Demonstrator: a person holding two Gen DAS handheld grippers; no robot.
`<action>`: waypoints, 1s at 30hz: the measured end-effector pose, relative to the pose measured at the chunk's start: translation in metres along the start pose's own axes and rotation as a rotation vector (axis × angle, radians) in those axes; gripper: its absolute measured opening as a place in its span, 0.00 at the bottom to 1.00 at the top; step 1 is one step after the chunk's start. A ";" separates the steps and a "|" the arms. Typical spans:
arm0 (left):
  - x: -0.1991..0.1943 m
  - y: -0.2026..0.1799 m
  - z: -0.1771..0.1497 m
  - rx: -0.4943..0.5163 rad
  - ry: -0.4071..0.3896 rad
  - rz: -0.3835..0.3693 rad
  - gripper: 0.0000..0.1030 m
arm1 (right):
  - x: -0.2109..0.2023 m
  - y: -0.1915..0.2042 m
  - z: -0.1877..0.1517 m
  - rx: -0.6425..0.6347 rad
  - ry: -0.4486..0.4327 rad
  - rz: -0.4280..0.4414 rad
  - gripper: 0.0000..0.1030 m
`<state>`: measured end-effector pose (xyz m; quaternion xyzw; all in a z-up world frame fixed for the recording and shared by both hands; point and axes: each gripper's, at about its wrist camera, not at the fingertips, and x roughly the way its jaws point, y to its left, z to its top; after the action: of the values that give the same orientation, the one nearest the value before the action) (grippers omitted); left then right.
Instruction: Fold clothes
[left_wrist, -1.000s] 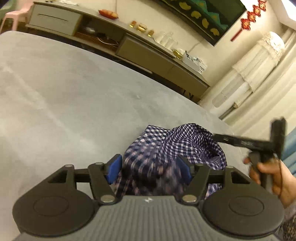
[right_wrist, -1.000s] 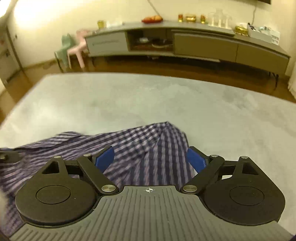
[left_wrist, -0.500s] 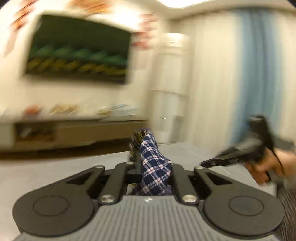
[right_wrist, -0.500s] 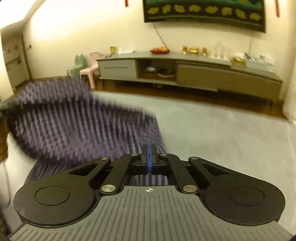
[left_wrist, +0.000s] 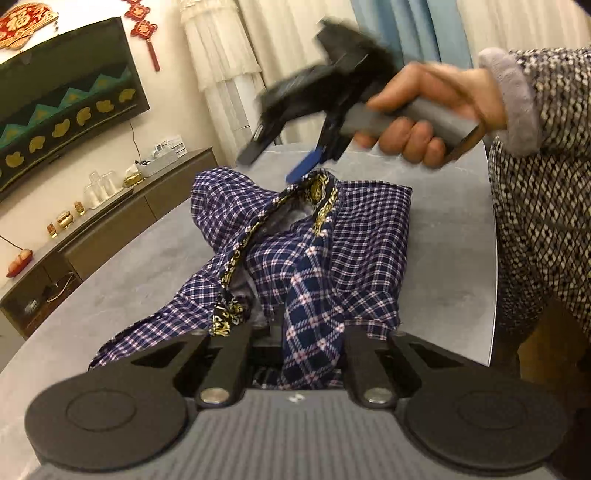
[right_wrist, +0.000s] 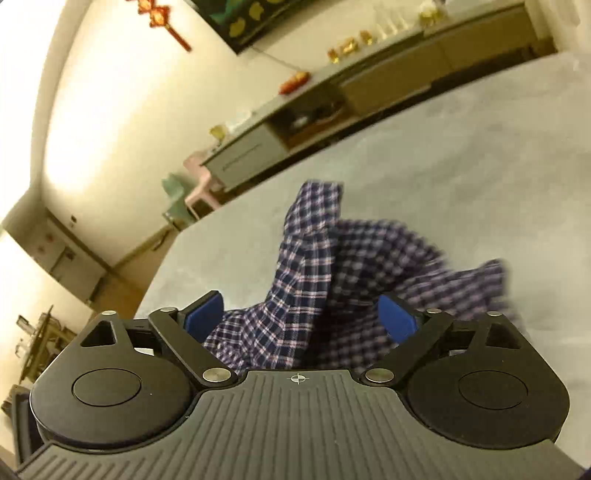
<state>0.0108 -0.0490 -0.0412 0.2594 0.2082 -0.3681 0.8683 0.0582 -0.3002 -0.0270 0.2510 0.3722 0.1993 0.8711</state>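
A blue plaid garment (left_wrist: 362, 236) with a gold-patterned band (left_wrist: 321, 206) lies crumpled on the grey table (left_wrist: 140, 280). My left gripper (left_wrist: 310, 332) is shut on a fold of the plaid cloth, which stands up between its jaws. In the left wrist view my right gripper (left_wrist: 280, 158) hovers blurred above the garment's far edge, held by a hand (left_wrist: 417, 125). In its own view the right gripper (right_wrist: 301, 317) has its jaws opening wide. The plaid cloth (right_wrist: 332, 280) lies loose between the blue pads (right_wrist: 203, 314), which do not press on it.
A long low sideboard (left_wrist: 110, 229) with small ornaments stands beyond the table, under a dark wall panel (left_wrist: 62, 96). A person's patterned sleeve (left_wrist: 546, 147) fills the right of the left wrist view. Small chairs (right_wrist: 184, 199) stand by the far wall.
Both grippers closed on the garment and lifted it. The right gripper has since opened and let the cloth go, while the left still holds its fold. Both views have rolled.
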 end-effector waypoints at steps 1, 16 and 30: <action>-0.003 0.002 -0.001 0.000 -0.003 -0.002 0.10 | 0.014 0.000 0.000 0.017 0.021 -0.032 0.91; -0.026 0.012 0.008 0.056 -0.021 -0.090 0.15 | -0.049 -0.008 -0.098 0.111 -0.039 -0.237 0.00; -0.034 0.033 0.014 -0.077 -0.078 -0.318 0.51 | -0.070 -0.019 -0.086 0.133 -0.092 -0.208 0.47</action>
<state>0.0155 -0.0196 -0.0020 0.1751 0.2266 -0.5024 0.8158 -0.0485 -0.3281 -0.0515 0.2772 0.3684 0.0711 0.8845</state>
